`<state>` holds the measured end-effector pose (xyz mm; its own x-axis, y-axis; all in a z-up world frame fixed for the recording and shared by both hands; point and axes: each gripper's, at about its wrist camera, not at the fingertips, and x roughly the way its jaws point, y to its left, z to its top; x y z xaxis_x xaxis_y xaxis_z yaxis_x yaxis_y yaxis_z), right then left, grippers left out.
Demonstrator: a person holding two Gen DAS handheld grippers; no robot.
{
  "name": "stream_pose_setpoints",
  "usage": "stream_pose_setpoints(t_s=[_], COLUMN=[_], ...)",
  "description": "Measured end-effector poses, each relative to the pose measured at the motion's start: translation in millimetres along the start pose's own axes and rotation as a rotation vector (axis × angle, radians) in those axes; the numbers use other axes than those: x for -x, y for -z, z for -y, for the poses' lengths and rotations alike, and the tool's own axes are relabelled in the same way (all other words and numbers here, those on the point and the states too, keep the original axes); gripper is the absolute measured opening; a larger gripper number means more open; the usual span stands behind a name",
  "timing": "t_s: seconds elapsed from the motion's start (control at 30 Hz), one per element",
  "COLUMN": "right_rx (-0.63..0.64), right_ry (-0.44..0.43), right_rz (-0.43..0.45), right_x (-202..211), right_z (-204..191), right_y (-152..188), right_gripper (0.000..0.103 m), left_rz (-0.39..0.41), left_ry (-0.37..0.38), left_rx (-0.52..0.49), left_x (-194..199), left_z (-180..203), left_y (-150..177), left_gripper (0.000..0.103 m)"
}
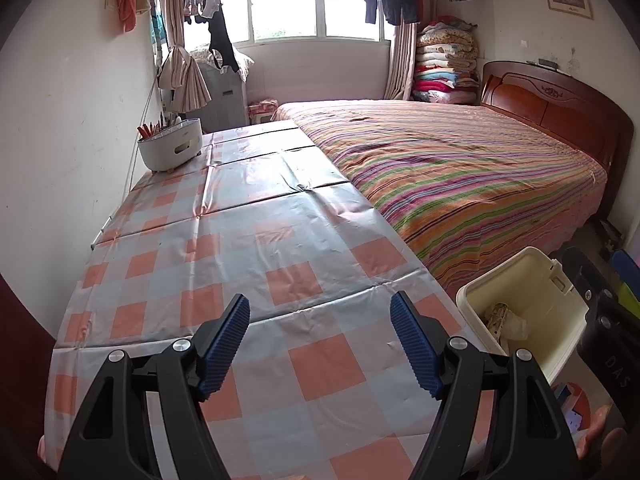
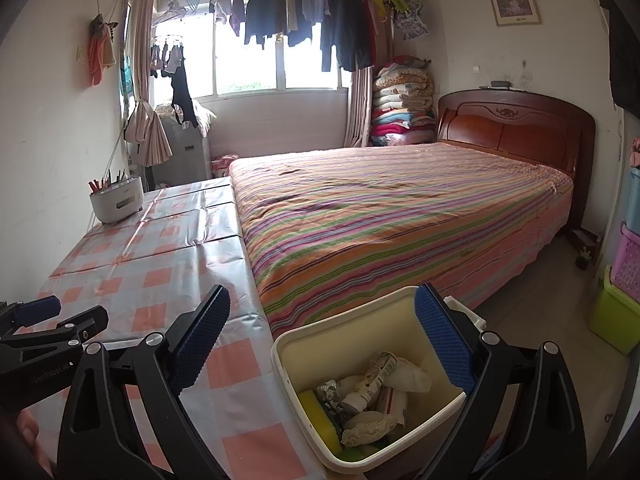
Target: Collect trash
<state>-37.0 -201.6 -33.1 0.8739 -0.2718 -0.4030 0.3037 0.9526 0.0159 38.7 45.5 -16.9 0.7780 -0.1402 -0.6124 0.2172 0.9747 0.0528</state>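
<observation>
Beside the table's right edge, between it and the striped bed [image 2: 400, 208], stands the cream trash bin [image 2: 352, 320], lid off, already holding rubbish: a crumpled bottle [image 2: 372, 380], a white wad of tissue [image 2: 412, 376], a yellow sponge [image 2: 316, 412] and some foil. My right gripper [image 2: 320, 344] hangs just over the bin with its jaws wide and nothing between them. My left gripper [image 1: 320, 344] hovers above the checked tablecloth [image 1: 248, 248], jaws likewise wide and empty.

I see no loose rubbish left on the table [image 1: 160, 220]; only a white holder [image 1: 170, 146] with pencils sits at the far end by the wall. So I judge the collecting close to done.

The risk now is the bin itself. It stands close against the table's edge, and my right jaw is near its rim. A careless swing of that arm could knock it, tip it and spill everything onto the floor. Mistaking the pencil holder for trash would be another slip.
</observation>
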Motion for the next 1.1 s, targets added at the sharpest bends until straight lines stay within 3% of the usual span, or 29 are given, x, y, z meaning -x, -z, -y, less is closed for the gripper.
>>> stream_pose_setpoints(t_s=[0.43,0.83,1.1], right_rx=[0.0,-0.003,-0.006], right_ry=[0.0,0.001,0.002], right_rz=[0.002,0.002,0.001], right_x=[0.8,1.1,0.6], right_z=[-1.3,-2.0,-1.3], right_y=[0.6,1.3,1.5], right_gripper=[0.092,0.092,0.092], left_rz=[-0.012,0.029,0.012], left_ry=[-0.006,0.047,0.061], left_rx=[-0.016,-0.026,-0.008], left_x=[-1.3,4.8,4.3], left_z=[4.1,8.3,6.9], left_y=[0.7,0.8,-0.6], left_gripper=[0.071,0.071,0.071])
